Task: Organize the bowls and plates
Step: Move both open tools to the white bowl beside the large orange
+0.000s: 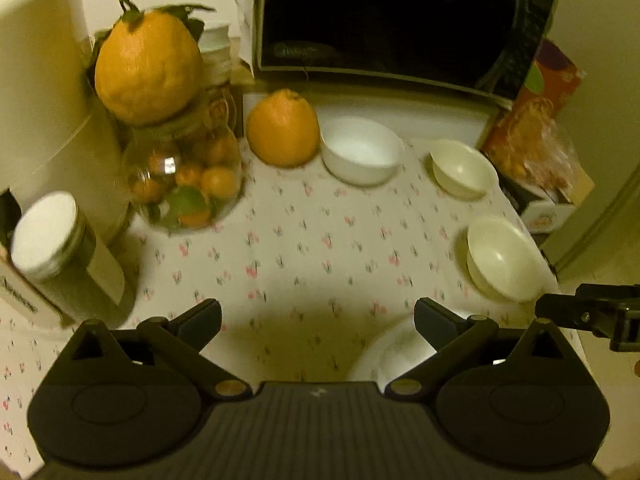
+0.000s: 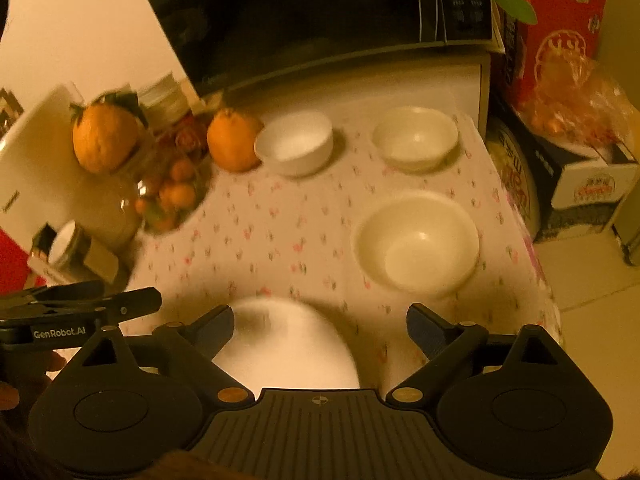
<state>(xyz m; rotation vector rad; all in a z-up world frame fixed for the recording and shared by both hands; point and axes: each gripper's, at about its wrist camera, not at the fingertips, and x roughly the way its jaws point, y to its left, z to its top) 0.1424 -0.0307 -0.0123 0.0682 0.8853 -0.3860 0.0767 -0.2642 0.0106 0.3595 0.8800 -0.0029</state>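
Both grippers are seen spread wide with nothing held: the left gripper (image 1: pixel 318 316) has bare tablecloth (image 1: pixel 280 248) between its jaws, and the right gripper (image 2: pixel 320 322) stands over a white plate (image 2: pixel 288 344) without its pads pressing on it. The plate is taken as landmark; it lies at the near edge of the cloth, just below the right gripper and at the left gripper's right finger. Beyond the plate and to its right sits the big cream bowl (image 2: pixel 416 244). Behind that bowl, nearer the microwave (image 2: pixel 320 20), a smaller cream bowl (image 2: pixel 416 138) is set, with a white bowl (image 2: pixel 294 146) to its left, touching or just beside an orange (image 2: pixel 232 140). All three bowls are apart, none stacked, none on the plate. Step judged: between grasps, with the plate seemingly just set down and the bowls not yet gathered. Next move likely calls for one gripper to be lowered onto a bowl rim, probably the big cream bowl as nearest, jaws closed across the wall, then lifted and nested. Care is needed with the glass fruit jar (image 1: pixel 184 172) far left of the plate. Frames are motion-blurred, so rim contact cannot be told finely.
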